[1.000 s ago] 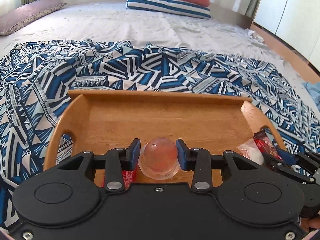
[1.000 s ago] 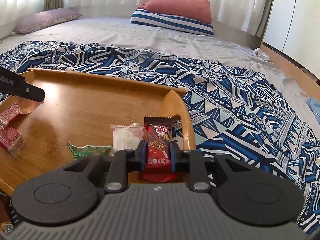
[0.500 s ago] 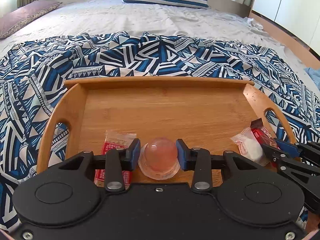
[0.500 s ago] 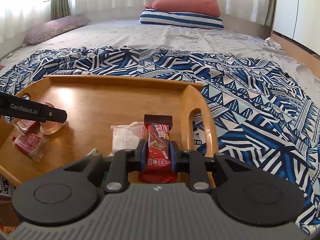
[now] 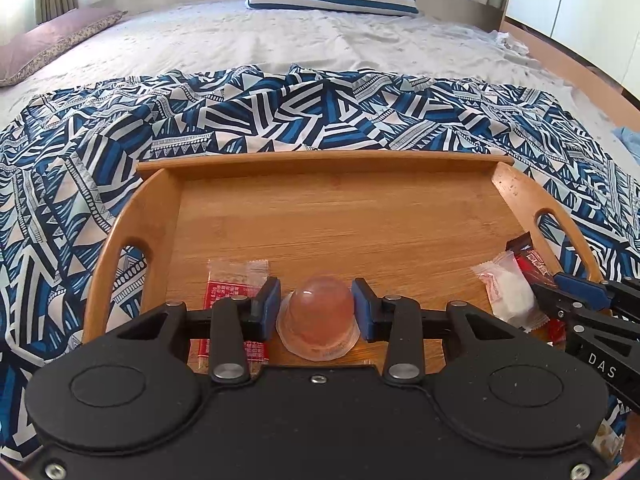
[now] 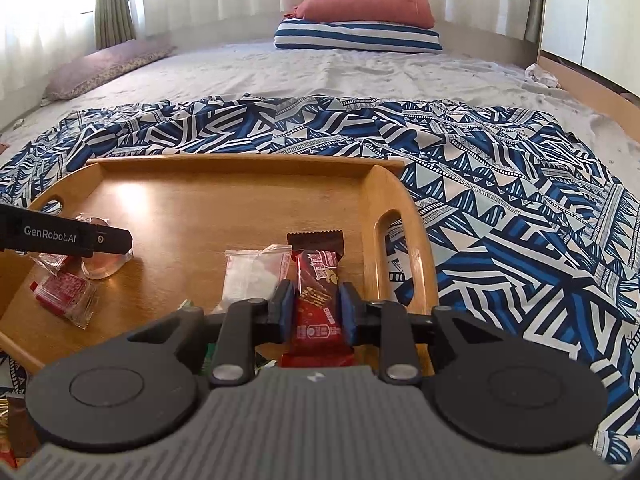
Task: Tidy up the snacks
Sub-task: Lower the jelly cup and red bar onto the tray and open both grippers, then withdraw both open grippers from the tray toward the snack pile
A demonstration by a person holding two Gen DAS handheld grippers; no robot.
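Jaws of my right hand-held gripper (image 6: 312, 312) are opening off the red wafer bar (image 6: 316, 300), now lying on the tray (image 6: 240, 216); my left hand-held gripper (image 5: 316, 308) stays clamped on the jelly cup (image 5: 318, 320), next to release.

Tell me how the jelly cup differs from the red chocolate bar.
The jelly cup is a translucent pink dome; the red chocolate bar is a flat, opaque, printed wrapper. The jelly cup sits between the left tongs, the bar between the opening right tongs. Both are on the wooden tray.

my left claw (image 6: 106, 240) reads "genrobot.ai" in white along its side. my right claw (image 5: 560, 292) shows the letters "das". print on the snack wrappers is too small to read.
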